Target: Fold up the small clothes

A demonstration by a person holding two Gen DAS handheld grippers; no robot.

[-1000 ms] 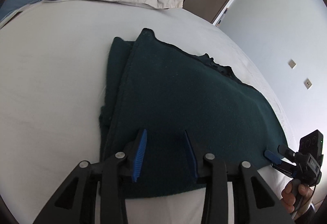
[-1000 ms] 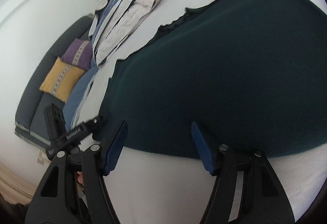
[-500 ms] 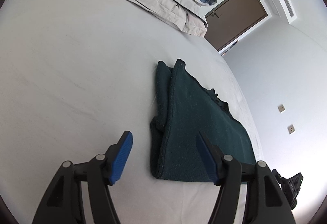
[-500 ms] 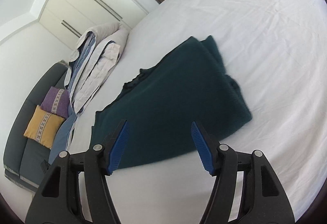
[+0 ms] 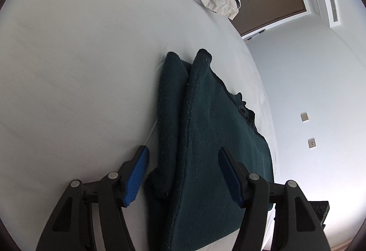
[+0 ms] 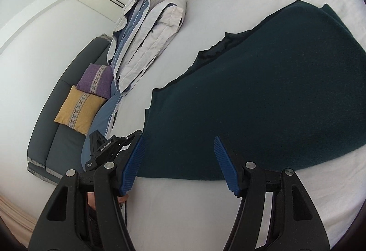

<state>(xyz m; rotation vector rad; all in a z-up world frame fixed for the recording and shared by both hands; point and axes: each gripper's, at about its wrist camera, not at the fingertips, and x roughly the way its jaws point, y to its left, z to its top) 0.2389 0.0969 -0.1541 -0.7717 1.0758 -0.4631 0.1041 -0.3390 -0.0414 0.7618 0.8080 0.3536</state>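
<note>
A dark green folded garment [image 5: 217, 136] lies flat on the white bed sheet [image 5: 80, 68], its doubled left edge running away from me. My left gripper [image 5: 181, 149] hovers over the near left corner; its jaws are closing, the cloth lies below and between the blue pads, and neither pad presses on it. In the right wrist view the same garment [image 6: 263, 90] spreads to the right. My right gripper [image 6: 178, 138] stands open just above its near edge, gripping nothing. The left gripper [image 6: 107, 148] shows there at the garment's left corner.
A folded grey and blue duvet [image 6: 146, 29] lies at the head of the bed. Beyond it stands a dark sofa with a yellow cushion [image 6: 77, 109] and a purple cushion [image 6: 96, 78]. A brown door [image 5: 272, 1] is at the far wall, and the bed's right edge runs close to the garment.
The left gripper's jaws widened, and it shifted from the garment's near middle to its left folded edge, rolling. The right gripper pulled back and up, then came close to the near edge again.
</note>
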